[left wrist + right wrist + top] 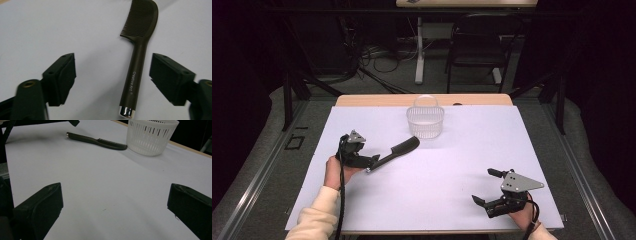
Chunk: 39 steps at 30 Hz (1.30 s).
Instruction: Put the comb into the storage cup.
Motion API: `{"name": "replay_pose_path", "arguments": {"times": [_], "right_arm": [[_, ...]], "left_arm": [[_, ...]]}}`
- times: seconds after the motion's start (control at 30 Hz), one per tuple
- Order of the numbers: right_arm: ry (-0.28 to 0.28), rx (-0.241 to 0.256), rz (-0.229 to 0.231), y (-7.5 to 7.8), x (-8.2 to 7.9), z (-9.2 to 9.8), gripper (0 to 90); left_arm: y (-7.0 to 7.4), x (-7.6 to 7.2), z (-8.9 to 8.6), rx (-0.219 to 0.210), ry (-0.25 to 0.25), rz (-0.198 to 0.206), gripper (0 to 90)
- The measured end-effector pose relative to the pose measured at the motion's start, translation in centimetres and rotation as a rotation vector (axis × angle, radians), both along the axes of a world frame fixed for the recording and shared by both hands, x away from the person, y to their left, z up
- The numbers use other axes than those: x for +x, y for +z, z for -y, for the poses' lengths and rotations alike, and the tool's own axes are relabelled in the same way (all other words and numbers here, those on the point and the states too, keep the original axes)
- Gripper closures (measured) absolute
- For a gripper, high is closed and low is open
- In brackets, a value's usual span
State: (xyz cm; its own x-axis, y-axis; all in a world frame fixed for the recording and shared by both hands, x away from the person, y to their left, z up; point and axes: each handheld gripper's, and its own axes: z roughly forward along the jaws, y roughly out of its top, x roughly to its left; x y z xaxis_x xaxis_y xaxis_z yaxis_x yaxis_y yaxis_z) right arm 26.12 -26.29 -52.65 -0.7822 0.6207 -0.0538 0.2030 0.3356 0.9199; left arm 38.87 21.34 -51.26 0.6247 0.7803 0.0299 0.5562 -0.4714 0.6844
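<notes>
Left gripper view looks along my left gripper (112, 75), whose jaws stand wide apart with the dark comb (137, 62) lying flat on the white table sheet (37, 30) between them. The comb's handle runs up the gap, nearer the finger on the right side of that view than the one on the left, and I can see bare sheet on both sides of it, so neither finger (62, 77) touches it. Its silver end cap points back toward my palm, just short of the fingertips' line, and the toothed head lies beyond the tips, teeth turned toward the left of that view. White lettering runs along the handle.

From the high view, my left gripper (373, 162) sits at the near end of the comb (399, 148), which slants away from the fingertips toward the white slotted basket (425, 121). The basket stands farther out than the comb's head, close to it but apart, near the far edge of the sheet (472, 150).

My right gripper (486, 186) rests low over the near right part of the sheet, well apart from the comb and basket. Its jaws are spread too, and the right gripper view shows bare sheet (112, 202) between its fingers (42, 205), with the comb (97, 141) and the basket (150, 136) far ahead of the tips.
</notes>
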Motion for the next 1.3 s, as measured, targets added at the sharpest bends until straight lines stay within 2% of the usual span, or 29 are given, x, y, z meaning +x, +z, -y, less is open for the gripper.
{"name": "replay_pose_path", "arguments": {"times": [0.17,0.23,0.53,1.13,1.3], "right_arm": [[0.000,0.002,-0.002,0.0,0.0,0.0,0.0],[0.001,0.004,-0.005,0.0,0.0,0.0,0.0],[0.001,0.003,-0.006,0.0,0.0,-0.1,0.0],[0.004,-0.005,-0.012,-0.1,0.1,-0.1,0.0],[0.009,-0.003,-0.019,-0.1,0.1,-0.1,0.0]], "left_arm": [[0.2,0.1,0.2,0.008,-0.021,-0.013,12.0],[0.3,0.2,0.4,0.031,-0.023,-0.014,9.1],[0.7,0.5,1.4,0.075,-0.040,-0.027,0.1],[0.3,1.8,3.7,0.172,-0.098,-0.081,0.0],[0.4,2.0,4.2,0.205,-0.105,-0.082,0.0]]}}
